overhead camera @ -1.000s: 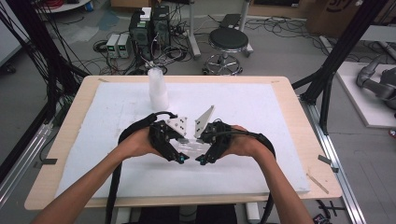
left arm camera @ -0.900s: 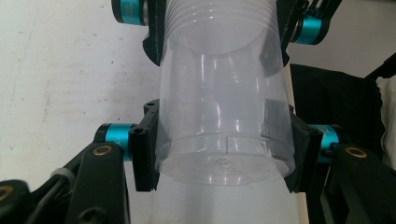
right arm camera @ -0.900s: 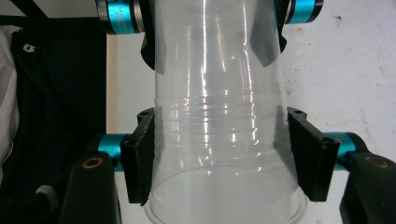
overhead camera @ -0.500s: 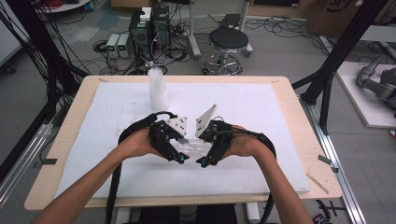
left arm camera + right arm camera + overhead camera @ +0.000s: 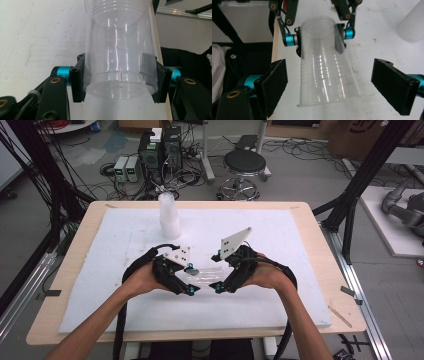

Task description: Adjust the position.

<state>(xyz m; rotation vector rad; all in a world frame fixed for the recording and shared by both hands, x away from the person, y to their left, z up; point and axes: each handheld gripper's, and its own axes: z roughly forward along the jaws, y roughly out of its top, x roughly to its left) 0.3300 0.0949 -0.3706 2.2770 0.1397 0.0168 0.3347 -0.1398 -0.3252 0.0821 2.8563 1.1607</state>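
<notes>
Left tongs (image 5: 120, 85) clamped on base of clear ribbed plastic cup (image 5: 120, 50), right tongs (image 5: 329, 92) spread wide either side of its rim, above white surface (image 5: 280, 240)

The cup (image 5: 121, 53) is clear, colourless plastic with faint ribbed rings near its rim. The left claw (image 5: 192, 282) and right claw (image 5: 217, 287) are black with turquoise metal joints and brass-coloured pivots, each topped by a white dotted plate. The table (image 5: 80, 237) is pale wood under a white mat (image 5: 280, 245) with small dark specks. A stack (image 5: 169, 215), seemingly of cups, looks frosted white.
</notes>
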